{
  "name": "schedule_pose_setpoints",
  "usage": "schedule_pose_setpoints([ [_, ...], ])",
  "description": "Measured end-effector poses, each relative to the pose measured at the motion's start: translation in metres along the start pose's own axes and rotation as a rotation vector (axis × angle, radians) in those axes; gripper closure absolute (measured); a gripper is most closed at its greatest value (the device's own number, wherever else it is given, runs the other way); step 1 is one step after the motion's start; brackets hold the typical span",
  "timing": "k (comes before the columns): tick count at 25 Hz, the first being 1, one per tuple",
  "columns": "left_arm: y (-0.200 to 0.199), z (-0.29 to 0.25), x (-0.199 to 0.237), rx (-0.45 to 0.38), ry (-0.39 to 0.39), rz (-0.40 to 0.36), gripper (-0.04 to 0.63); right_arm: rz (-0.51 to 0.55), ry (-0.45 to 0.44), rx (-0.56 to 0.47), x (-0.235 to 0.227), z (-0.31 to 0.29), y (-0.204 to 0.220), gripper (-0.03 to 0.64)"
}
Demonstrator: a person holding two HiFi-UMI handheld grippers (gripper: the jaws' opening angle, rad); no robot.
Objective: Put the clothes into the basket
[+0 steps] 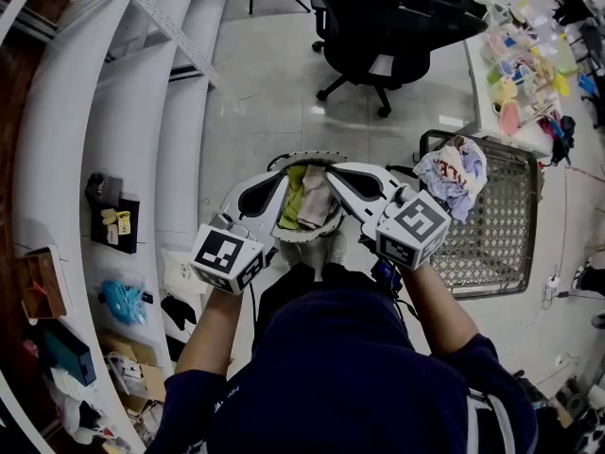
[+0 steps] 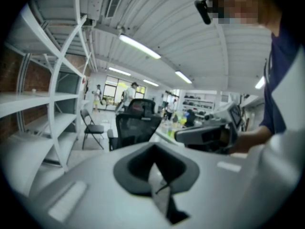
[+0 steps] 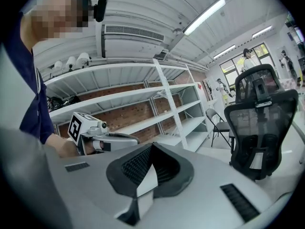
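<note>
A bundle of clothes (image 1: pixel 308 200), yellow-green and beige with white mesh fabric below it, hangs between my two grippers in front of me. My left gripper (image 1: pixel 282 182) is shut on its left side. A thin strip of pale fabric (image 2: pixel 159 187) shows between its closed jaws. My right gripper (image 1: pixel 338 171) is shut on the right side, with a white edge (image 3: pixel 145 182) pinched in it. The grey lattice basket (image 1: pixel 506 244) stands on the floor to the right. It holds a heap of pale and lilac clothes (image 1: pixel 456 173) at its near-left corner.
A black office chair (image 1: pixel 397 17) stands ahead on the tiled floor. White shelving (image 1: pixel 123 140) curves along the left, with small items on its lower boards. A table with colourful objects (image 1: pixel 525 64) is at the upper right, beyond the basket.
</note>
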State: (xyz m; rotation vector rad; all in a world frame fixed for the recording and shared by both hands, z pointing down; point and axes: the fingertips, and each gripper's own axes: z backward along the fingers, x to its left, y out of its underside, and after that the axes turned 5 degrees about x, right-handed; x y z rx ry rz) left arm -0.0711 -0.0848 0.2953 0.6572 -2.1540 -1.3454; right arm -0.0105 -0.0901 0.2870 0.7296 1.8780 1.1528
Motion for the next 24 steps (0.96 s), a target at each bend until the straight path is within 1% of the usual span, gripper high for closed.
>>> schedule_pose_setpoints([
  [4,-0.004,0.0,-0.001,-0.002,-0.002,-0.017,0.592,0.021,0.002,-0.003,0.0,0.001,-0.001,0.611],
  [11,-0.012,0.001,0.001,-0.019,-0.012,-0.031,0.592,0.025,0.011,0.002,0.0,0.004,0.0,0.611],
  [15,-0.011,0.004,0.002,-0.007,-0.019,-0.047,0.592,0.024,0.011,0.007,0.002,0.003,0.002,0.611],
  [19,-0.011,0.006,0.003,-0.029,-0.022,-0.028,0.592,0.028,0.011,0.01,0.005,0.001,0.002,0.611],
  [24,-0.009,0.011,0.008,-0.028,-0.026,-0.02,0.592,0.029,0.013,0.018,0.007,-0.003,0.002,0.611],
])
